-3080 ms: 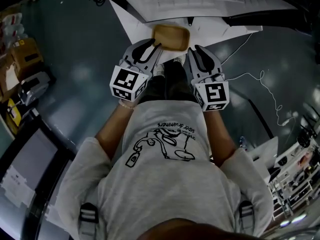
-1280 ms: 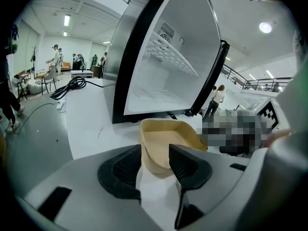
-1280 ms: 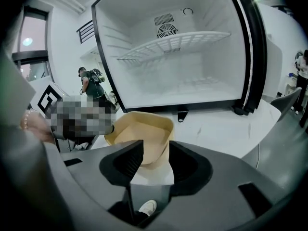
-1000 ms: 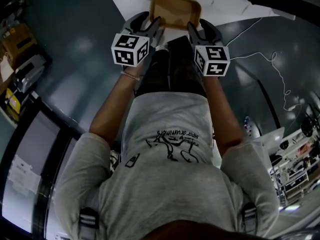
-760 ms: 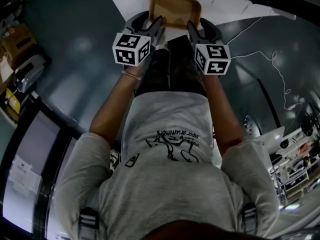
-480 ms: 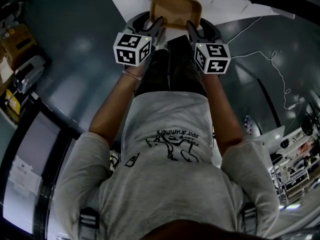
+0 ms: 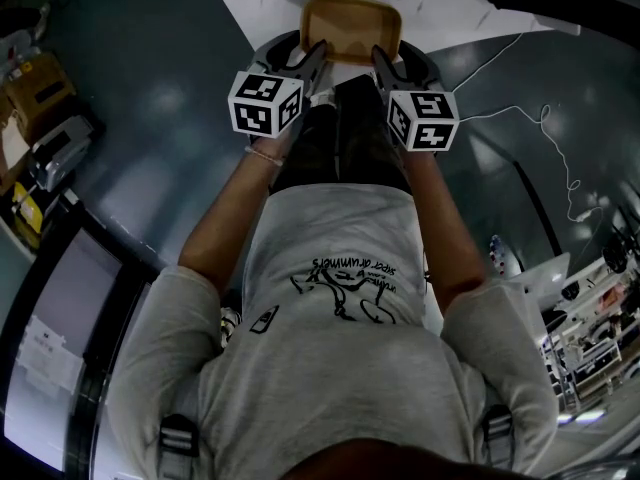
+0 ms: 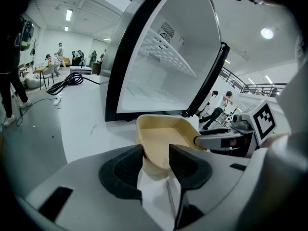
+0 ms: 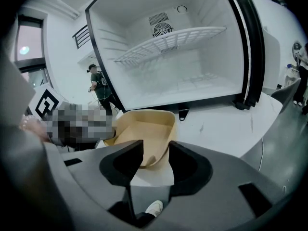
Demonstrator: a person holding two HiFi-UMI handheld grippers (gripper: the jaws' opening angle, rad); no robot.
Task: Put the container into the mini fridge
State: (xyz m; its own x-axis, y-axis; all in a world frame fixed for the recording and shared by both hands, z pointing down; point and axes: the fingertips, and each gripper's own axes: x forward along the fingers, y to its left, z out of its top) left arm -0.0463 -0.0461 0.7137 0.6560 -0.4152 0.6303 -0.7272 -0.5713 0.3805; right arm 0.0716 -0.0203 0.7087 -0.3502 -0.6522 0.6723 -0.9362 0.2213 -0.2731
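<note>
A big open lab hall: strip lights (image 8: pixel 69 15) on a high ceiling, people (image 8: pixel 58 54) gathered at far left, loose cables (image 8: pixel 67 82) over the grey floor (image 7: pixel 150 118), cluttered racks (image 7: pixel 590 353) lower right, a mini fridge (image 9: pixel 173 57) on the floor.

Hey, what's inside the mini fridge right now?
The mini fridge holds a white wire shelf, with a round fan vent on the back wall; nothing else shows inside. Its door shows only edge-on, so its inner side cannot be seen.

The left arm (image 7: pixel 225 223) and right arm (image 7: pixel 436 218) are reaching forward side by side. The left gripper (image 8: pixel 156 152) and right gripper (image 9: pixel 155 148) are angling downward, each pinching a near corner of the container (image 7: pixel 352 23) between its fingers.
</note>
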